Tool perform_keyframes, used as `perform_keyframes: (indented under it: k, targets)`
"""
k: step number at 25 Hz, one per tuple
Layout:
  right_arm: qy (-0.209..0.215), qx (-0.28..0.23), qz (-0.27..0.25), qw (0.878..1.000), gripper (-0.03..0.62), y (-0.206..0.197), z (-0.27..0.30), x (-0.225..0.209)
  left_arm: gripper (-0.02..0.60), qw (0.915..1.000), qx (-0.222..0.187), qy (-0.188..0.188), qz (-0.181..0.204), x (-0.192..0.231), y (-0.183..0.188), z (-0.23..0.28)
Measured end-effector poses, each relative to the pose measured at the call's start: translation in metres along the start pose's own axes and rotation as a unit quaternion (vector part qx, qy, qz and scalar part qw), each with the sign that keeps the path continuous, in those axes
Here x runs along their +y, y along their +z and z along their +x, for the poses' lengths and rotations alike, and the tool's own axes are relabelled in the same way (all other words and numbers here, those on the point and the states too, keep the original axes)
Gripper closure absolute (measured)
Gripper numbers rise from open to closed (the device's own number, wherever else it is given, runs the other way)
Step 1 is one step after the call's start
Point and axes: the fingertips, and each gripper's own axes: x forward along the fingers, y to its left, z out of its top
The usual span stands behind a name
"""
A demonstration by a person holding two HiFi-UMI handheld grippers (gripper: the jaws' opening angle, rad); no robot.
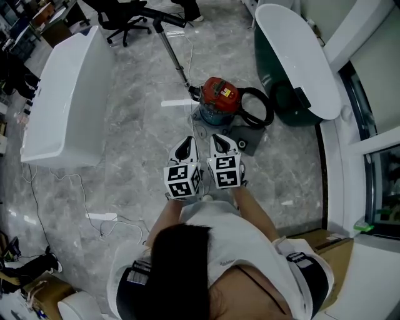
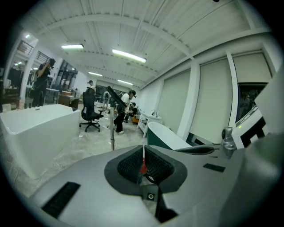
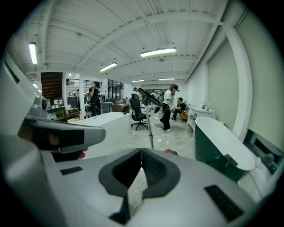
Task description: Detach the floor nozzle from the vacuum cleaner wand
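The nozzle (image 1: 167, 17) is a long black bar, tilted, sitting on the top end of the wand (image 1: 174, 55). The wand is a thin metal tube that stands upright beside the vacuum (image 1: 219, 96), a red canister on a darker base. A black hose (image 1: 257, 107) loops on the floor at the vacuum's right. All of this stands on the grey marble floor, ahead of the two grippers and apart from them.

The left gripper (image 1: 185, 149) and right gripper (image 1: 223, 145) are held side by side in front of the person. Both are clenched with nothing between the jaws. In the right gripper view the wand (image 3: 151, 133) rises just above the jaws, with the nozzle (image 3: 148, 95) on top.

A white tub (image 1: 62, 94) stands at the left and a green tub (image 1: 294, 62) at the right, with the vacuum between them. A black chair (image 1: 125, 19) stands beyond the wand. A thin cable (image 1: 195, 128) trails over the floor between the grippers and the vacuum. A dark flat piece (image 1: 241, 144) lies by the canister; I cannot tell what it is.

Count: one vacuum, one wand, one nozzle, one hose, two tubs, one chair, two grippers.
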Motion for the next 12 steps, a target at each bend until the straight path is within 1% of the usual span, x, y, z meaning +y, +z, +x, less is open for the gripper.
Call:
perform_keyframes:
  k: [5,12]
  targets:
    - [-0.002,0.004,0.0,1.0,0.579,0.009,0.019,0.003,0.567,0.9999,0.008,0.006,-0.014,0.023,0.003,0.013]
    - [-0.006,0.016,-0.006,1.0,0.579,0.024,0.051,-0.002,0.566,0.9997,0.006,0.005,-0.024,0.042,0.02,0.04]
